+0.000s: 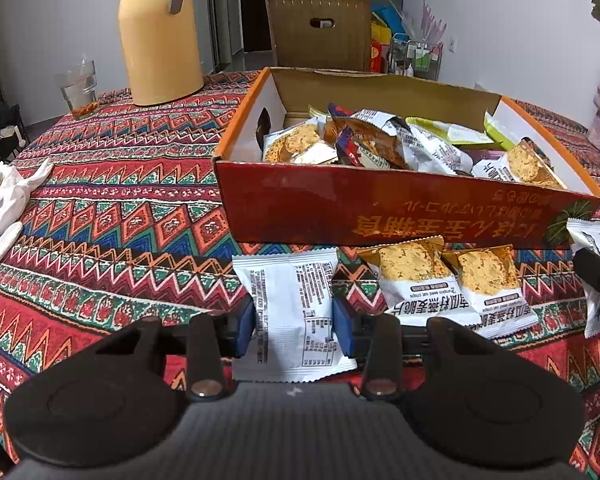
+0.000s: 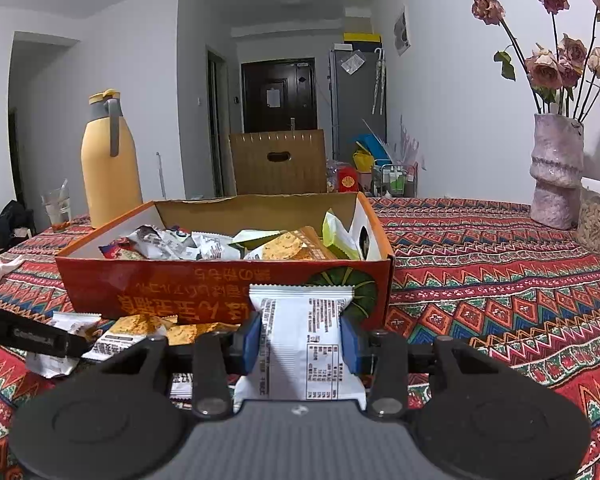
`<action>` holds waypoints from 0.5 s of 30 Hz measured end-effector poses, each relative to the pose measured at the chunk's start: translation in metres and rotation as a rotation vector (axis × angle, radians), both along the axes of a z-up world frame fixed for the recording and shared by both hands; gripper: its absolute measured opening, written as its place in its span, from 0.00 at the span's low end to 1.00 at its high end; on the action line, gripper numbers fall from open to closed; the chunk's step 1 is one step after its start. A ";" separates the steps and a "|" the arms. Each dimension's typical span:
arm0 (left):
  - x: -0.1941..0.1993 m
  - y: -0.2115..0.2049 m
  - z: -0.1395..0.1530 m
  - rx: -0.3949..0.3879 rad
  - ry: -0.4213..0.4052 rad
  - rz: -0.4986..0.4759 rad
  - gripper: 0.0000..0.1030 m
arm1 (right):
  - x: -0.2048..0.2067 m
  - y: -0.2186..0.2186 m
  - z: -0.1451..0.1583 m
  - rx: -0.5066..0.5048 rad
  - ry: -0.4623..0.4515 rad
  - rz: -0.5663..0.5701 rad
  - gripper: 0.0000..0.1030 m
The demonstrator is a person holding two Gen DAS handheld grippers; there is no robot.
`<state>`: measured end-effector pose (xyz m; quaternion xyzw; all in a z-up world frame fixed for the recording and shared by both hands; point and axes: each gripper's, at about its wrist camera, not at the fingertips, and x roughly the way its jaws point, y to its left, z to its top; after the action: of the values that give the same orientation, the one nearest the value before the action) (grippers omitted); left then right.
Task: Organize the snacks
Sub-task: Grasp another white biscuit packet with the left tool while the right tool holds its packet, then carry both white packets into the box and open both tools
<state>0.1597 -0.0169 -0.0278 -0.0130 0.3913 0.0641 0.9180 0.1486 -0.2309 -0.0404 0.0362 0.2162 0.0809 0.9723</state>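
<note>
Left gripper (image 1: 293,322) clamped on a white snack packet (image 1: 290,304); right gripper (image 2: 300,342) clamped on another white packet (image 2: 304,336). Both grip mid-packet for a likely drop into the red box (image 1: 380,204) directly ahead, part-filled.

White walls (image 2: 452,112), dark door (image 2: 278,94), patterned tablecloth (image 2: 480,264).

The left gripper's body hides the near end of a white snack packet (image 1: 292,312). The top of the yellow jug (image 1: 156,32) is cut off by the picture's upper edge. The print on the packet (image 2: 304,344) in the right wrist view is too small to read. The box's (image 2: 220,284) front wall hides the lower snacks inside.
</note>
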 end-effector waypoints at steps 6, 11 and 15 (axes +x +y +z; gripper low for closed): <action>-0.010 0.002 0.015 0.006 -0.050 -0.018 0.40 | -0.007 -0.002 0.006 0.011 -0.013 0.009 0.39; -0.012 0.000 0.032 0.004 -0.103 -0.045 0.40 | -0.011 -0.003 0.018 0.041 -0.034 0.015 0.39; -0.012 -0.005 0.045 0.002 -0.146 -0.067 0.40 | -0.009 -0.001 0.033 0.039 -0.067 0.021 0.39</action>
<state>0.1478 -0.0219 0.0171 -0.0036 0.3236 0.0325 0.9456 0.1392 -0.2317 -0.0073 0.0502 0.1823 0.0965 0.9772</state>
